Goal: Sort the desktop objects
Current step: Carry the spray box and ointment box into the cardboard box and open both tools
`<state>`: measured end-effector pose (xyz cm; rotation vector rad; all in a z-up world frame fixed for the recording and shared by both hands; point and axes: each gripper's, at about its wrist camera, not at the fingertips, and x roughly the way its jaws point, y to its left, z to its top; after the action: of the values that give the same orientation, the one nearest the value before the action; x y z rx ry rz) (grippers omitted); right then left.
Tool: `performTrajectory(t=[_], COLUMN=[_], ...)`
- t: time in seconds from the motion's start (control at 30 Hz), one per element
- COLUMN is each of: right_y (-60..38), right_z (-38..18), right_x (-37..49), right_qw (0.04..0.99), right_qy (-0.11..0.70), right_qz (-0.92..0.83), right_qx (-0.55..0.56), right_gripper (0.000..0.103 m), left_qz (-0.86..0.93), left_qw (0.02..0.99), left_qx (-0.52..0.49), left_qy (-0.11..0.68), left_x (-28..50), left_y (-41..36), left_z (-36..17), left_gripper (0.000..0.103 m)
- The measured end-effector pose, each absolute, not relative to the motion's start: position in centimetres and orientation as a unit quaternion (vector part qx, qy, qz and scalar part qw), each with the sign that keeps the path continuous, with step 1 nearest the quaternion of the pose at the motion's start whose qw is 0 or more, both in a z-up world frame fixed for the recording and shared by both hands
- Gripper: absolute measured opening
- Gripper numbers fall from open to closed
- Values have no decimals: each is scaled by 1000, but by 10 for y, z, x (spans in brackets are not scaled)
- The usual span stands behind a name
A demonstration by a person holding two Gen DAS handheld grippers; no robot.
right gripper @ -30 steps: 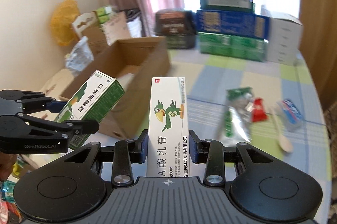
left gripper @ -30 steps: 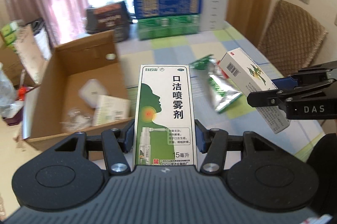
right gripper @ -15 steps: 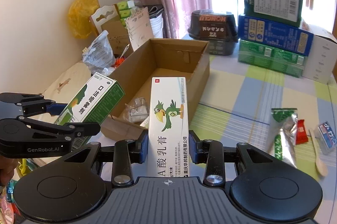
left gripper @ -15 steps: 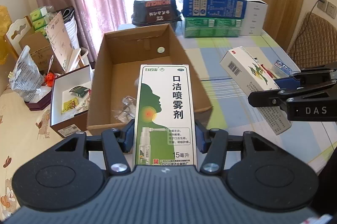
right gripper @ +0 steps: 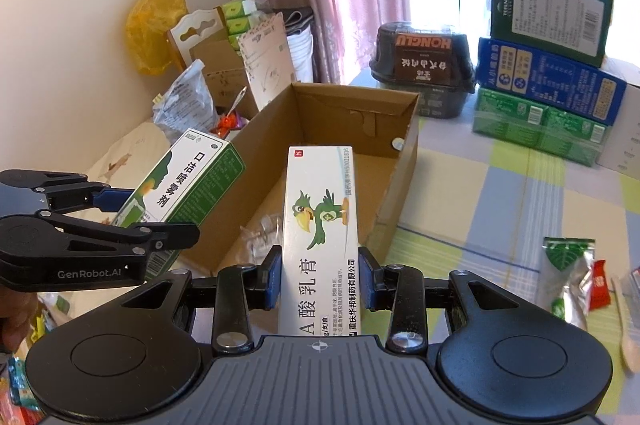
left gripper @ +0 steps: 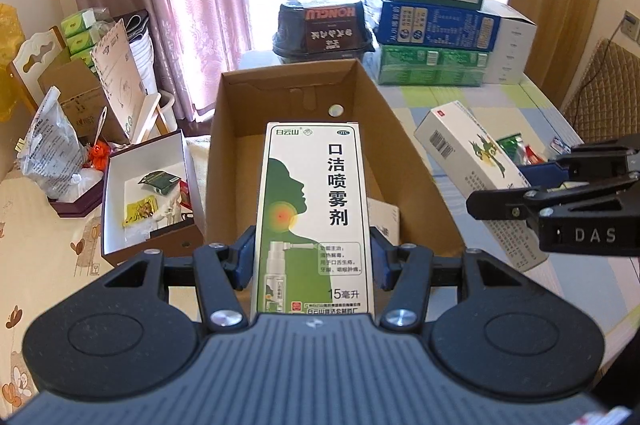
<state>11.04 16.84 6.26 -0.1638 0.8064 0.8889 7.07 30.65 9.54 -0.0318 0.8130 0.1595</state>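
Left gripper (left gripper: 312,257) clamps the green spray box (left gripper: 314,209), up over the open cardboard box (left gripper: 404,161) | right gripper (right gripper: 320,279) clamps the parrot cream box (right gripper: 320,225) beside it | small packets, perhaps blister packs, inside | checked table (right gripper: 460,185) under the carton.

carton (left gripper: 304,93): matt brown cardboard | spray box (left gripper: 314,209): glossy card | tablecloth (right gripper: 472,193): checked cloth
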Motion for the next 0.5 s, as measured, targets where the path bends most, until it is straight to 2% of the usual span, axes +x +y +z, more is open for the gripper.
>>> performTrajectory(t=[0.33, 0.4, 0.43, 0.5], right_y=[203, 206, 208, 210], right_z=[40, 34, 31, 27], right_x=[140, 146, 148, 148], right_qw=[816, 812, 812, 812], right_qy=[398, 408, 411, 414], right_qz=[416, 415, 412, 409], right_qx=[-54, -44, -43, -41], right_gripper=[35, 35, 35, 35], left_qz=[81, 84, 89, 90], left_qw=[914, 914, 914, 914], left_qx=[-29, -35, -37, -50], left_qy=[396, 394, 395, 392], left_x=[105, 110, 111, 111], left_y=[340, 346, 349, 356], left_z=[78, 72, 70, 66], left_gripper=[51, 52, 57, 58])
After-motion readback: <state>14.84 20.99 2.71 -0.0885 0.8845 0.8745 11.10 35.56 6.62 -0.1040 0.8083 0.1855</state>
